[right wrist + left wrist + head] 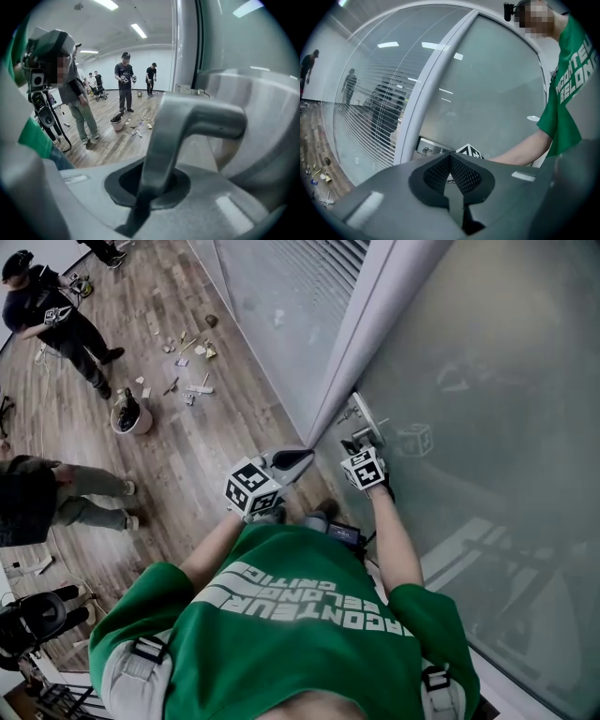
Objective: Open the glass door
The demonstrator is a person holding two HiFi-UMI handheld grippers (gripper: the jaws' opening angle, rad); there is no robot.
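Grey meshed fingers (433, 176) of the left gripper (302, 458) are pressed together on nothing, just left of the white door frame (349, 352). Right of that frame, at the edge of the glass door (487, 381), the metal handle (197, 119) runs sideways from its pivot. The right gripper (356, 441) is nearer, clamped on the lever's free end and pointing steeply down.

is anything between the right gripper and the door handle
Nothing visible: the right gripper is shut on the door handle itself. The left gripper is shut and empty, off the handle.
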